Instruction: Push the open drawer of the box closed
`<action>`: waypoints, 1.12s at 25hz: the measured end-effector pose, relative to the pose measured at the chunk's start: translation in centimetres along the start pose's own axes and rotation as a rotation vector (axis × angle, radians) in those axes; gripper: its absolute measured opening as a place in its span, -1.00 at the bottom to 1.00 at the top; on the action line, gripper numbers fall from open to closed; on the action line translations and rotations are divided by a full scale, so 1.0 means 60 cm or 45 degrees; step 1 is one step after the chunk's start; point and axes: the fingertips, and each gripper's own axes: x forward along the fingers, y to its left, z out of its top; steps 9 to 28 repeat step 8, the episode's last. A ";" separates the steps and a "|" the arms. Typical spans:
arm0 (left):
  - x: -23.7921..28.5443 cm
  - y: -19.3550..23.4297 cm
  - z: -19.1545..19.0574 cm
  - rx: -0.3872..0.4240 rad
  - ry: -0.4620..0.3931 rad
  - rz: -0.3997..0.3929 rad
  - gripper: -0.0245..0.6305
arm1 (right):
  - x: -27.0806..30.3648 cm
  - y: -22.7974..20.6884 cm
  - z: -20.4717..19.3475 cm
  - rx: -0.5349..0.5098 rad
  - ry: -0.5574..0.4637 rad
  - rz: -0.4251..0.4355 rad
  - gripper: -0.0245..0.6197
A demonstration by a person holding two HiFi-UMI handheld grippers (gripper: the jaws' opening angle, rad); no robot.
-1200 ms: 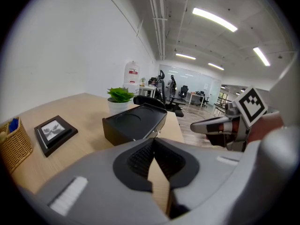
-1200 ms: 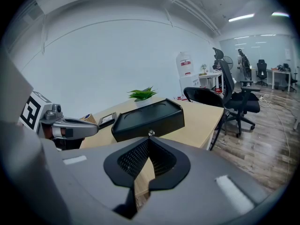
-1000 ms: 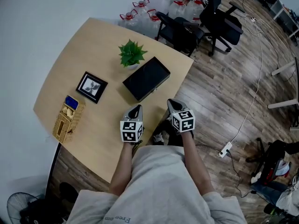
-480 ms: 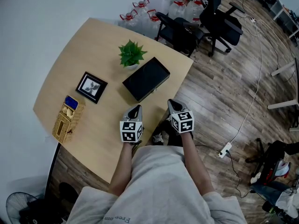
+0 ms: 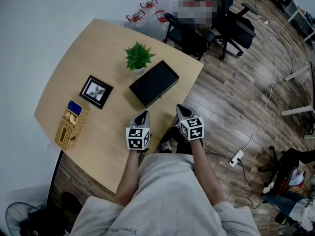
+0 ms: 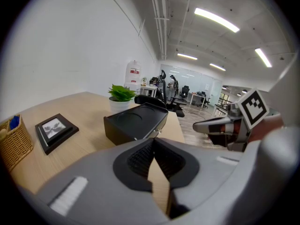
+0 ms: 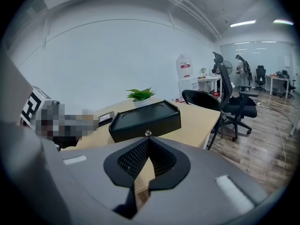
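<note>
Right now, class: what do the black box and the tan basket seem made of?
Flat black rectangular box: probably matte plastic or painted wood; even, dull surface with moulded recesses on top.
Small tan basket: likely wicker or rattan; visible woven ribbing.

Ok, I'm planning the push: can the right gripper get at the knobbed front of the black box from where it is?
Probably yes. The right gripper, jaws shut and empty, points at the front of the black box; only bare table lies between, and the plant stands behind the box.

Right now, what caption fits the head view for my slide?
Left gripper and right gripper, both shut, point at the box on the table.
</note>
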 end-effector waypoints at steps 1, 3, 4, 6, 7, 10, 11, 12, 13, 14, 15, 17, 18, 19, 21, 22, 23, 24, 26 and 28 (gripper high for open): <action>0.000 0.000 0.001 0.000 0.000 0.000 -0.76 | 0.000 0.000 0.000 0.000 0.000 0.000 -0.92; 0.001 0.000 0.001 0.002 0.000 -0.001 -0.76 | 0.000 0.000 0.001 0.000 -0.005 -0.004 -0.92; 0.001 0.000 0.000 0.003 0.000 -0.001 -0.76 | 0.000 0.000 0.001 0.000 -0.009 -0.006 -0.92; 0.001 0.000 0.000 0.005 -0.002 -0.002 -0.76 | 0.000 0.000 0.003 -0.002 -0.017 -0.011 -0.92; 0.001 -0.001 0.000 0.006 -0.003 -0.003 -0.76 | -0.001 -0.001 0.003 -0.003 -0.020 -0.013 -0.92; 0.001 -0.001 0.000 0.007 -0.005 -0.004 -0.76 | -0.001 -0.001 0.004 -0.003 -0.022 -0.015 -0.92; 0.001 -0.001 0.000 0.007 -0.005 -0.004 -0.76 | -0.001 -0.001 0.004 -0.003 -0.022 -0.015 -0.92; 0.001 -0.001 0.000 0.007 -0.005 -0.004 -0.76 | -0.001 -0.001 0.004 -0.003 -0.022 -0.015 -0.92; 0.001 -0.001 0.000 0.007 -0.005 -0.004 -0.76 | -0.001 -0.001 0.004 -0.003 -0.022 -0.015 -0.92; 0.001 -0.001 0.000 0.007 -0.005 -0.004 -0.76 | -0.001 -0.001 0.004 -0.003 -0.022 -0.015 -0.92; 0.001 -0.001 0.000 0.007 -0.005 -0.004 -0.76 | -0.001 -0.001 0.004 -0.003 -0.022 -0.015 -0.92; 0.001 -0.001 0.000 0.007 -0.005 -0.004 -0.76 | -0.001 -0.001 0.004 -0.003 -0.022 -0.015 -0.92; 0.001 -0.001 0.000 0.007 -0.005 -0.004 -0.76 | -0.001 -0.001 0.004 -0.003 -0.022 -0.015 -0.92; 0.001 -0.001 0.000 0.007 -0.005 -0.004 -0.76 | -0.001 -0.001 0.004 -0.003 -0.022 -0.015 -0.92; 0.001 -0.001 0.000 0.007 -0.005 -0.004 -0.76 | -0.001 -0.001 0.004 -0.003 -0.022 -0.015 -0.92; 0.001 -0.001 0.000 0.007 -0.005 -0.004 -0.76 | -0.001 -0.001 0.004 -0.003 -0.022 -0.015 -0.92; 0.001 -0.001 0.000 0.007 -0.005 -0.004 -0.76 | -0.001 -0.001 0.004 -0.003 -0.022 -0.015 -0.92; 0.001 -0.001 0.000 0.007 -0.005 -0.004 -0.76 | -0.001 -0.001 0.004 -0.003 -0.022 -0.015 -0.92; 0.001 -0.001 0.000 0.007 -0.005 -0.004 -0.76 | -0.001 -0.001 0.004 -0.003 -0.022 -0.015 -0.92; 0.001 -0.001 0.000 0.007 -0.005 -0.004 -0.76 | -0.001 -0.001 0.004 -0.003 -0.022 -0.015 -0.92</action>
